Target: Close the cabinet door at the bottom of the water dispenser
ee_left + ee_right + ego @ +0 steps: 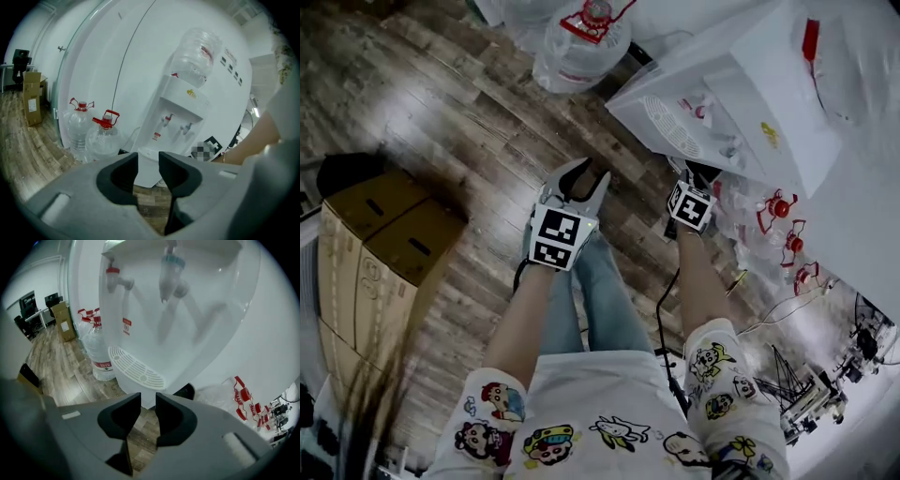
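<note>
Progress seems close to its end, as a judgement: no door leaf stands out from the base of the water dispenser (180, 117) in any view, and the lower front panel (146, 171), where the cabinet door should sit, shows as a flat white face in the slot between the left gripper's jaws. The door's seam and handle are hidden behind those jaws, so whether it is fully latched cannot be told; what may be left is only a check or a final press. The dispenser is a white floor unit standing on the wood floor (441, 94) against a pale wall, at the far right of the person in the head view, with a clear bottle (197, 49) upturned on top, a red tap (115, 280) and a blue tap (171, 268) in a recessed bay, and a slotted drip tray (136, 369) beneath them. Two water jugs (104, 136) with red handles stand just beside it to the left. The left gripper (148, 161) faces the unit from a little way off, its jaws a narrow gap apart with nothing between them. The right gripper (147, 404) is nearer, aimed below the drip tray, jaws likewise slightly parted and empty, touching nothing.
</note>
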### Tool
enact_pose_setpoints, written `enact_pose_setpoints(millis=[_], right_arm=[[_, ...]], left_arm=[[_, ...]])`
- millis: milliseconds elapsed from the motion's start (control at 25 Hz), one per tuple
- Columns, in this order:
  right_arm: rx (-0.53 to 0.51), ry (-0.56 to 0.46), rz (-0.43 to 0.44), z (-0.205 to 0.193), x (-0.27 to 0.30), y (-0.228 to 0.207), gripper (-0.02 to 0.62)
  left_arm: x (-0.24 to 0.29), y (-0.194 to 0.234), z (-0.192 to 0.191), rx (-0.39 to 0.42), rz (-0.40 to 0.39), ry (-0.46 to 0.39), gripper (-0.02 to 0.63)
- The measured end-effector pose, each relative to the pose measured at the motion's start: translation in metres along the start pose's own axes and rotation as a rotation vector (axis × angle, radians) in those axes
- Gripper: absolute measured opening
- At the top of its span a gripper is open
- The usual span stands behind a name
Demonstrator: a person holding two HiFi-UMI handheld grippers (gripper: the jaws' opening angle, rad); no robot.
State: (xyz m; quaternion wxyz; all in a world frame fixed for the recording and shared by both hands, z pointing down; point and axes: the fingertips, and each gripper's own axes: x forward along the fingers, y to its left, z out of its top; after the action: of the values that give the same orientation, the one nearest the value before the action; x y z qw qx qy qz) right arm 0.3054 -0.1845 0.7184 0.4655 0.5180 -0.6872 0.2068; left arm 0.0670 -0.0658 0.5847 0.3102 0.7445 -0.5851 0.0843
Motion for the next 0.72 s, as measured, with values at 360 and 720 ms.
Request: enact_pose_setpoints(millis=[360,720], right_arm=[[0.083,-0.066,0.031,0.059,-0.095,0.033,0.109],[0.117,-0.187,0.083,0.107,-0.194,0.048,0.110]], left_arm=[[-0.041,0.012,0.087,0.058,-0.039,-0.028,0.132],[-0.075,0.006,0.162,0.189,-0.107,-0.056,0.132]])
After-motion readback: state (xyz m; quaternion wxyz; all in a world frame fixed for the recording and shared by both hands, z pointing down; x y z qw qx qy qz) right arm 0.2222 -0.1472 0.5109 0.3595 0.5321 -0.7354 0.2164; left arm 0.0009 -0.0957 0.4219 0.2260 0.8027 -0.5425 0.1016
